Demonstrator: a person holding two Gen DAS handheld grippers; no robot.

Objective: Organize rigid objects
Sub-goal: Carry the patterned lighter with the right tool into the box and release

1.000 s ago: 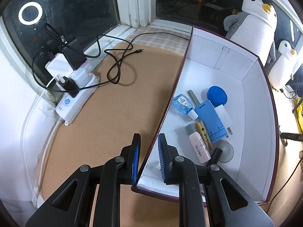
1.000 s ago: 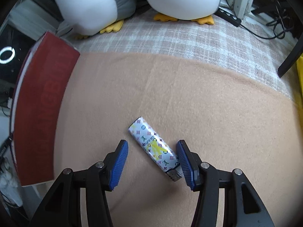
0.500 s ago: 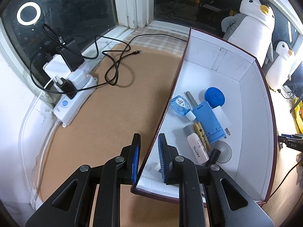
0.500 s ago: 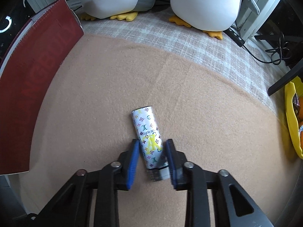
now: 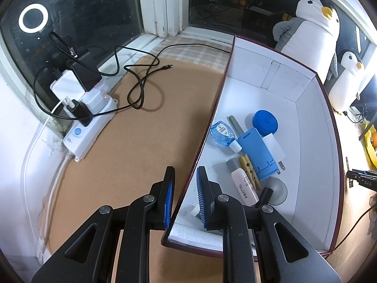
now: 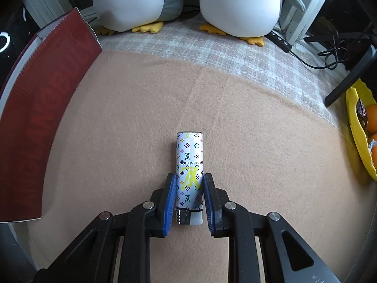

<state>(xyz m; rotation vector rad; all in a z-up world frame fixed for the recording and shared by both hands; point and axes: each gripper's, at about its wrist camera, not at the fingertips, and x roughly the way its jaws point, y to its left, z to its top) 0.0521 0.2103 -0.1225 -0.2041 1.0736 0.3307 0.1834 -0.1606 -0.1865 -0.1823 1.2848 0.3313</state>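
Note:
A white lighter (image 6: pixel 189 155) with a coloured monogram print lies along my right gripper (image 6: pixel 189 176), whose blue pads press its two sides just above the tan blanket. The lighter's metal head points back toward the camera. My left gripper (image 5: pixel 185 172) is shut on the left wall of the open box (image 5: pixel 313 141), one pad outside and one inside. The white-lined box holds a blue round lid (image 5: pixel 265 122), a blue stand (image 5: pixel 258 153), a small clear bottle (image 5: pixel 221 133), a white tube (image 5: pixel 242 184) and a wooden peg. Its dark red outer wall (image 6: pixel 35 118) stands left of the lighter.
A white power strip (image 5: pixel 89 122) with plugs and a loose black cable (image 5: pixel 141 87) lie by the window, left of the box. Two plush penguins (image 6: pixel 235 2) stand behind the blanket. A yellow tray (image 6: pixel 360 136) with oranges sits at the right edge.
My right gripper's jaws went from wide open around the slanted lighter to shut on it, and the lighter now lies straight between the fingers. The left gripper has kept its hold.

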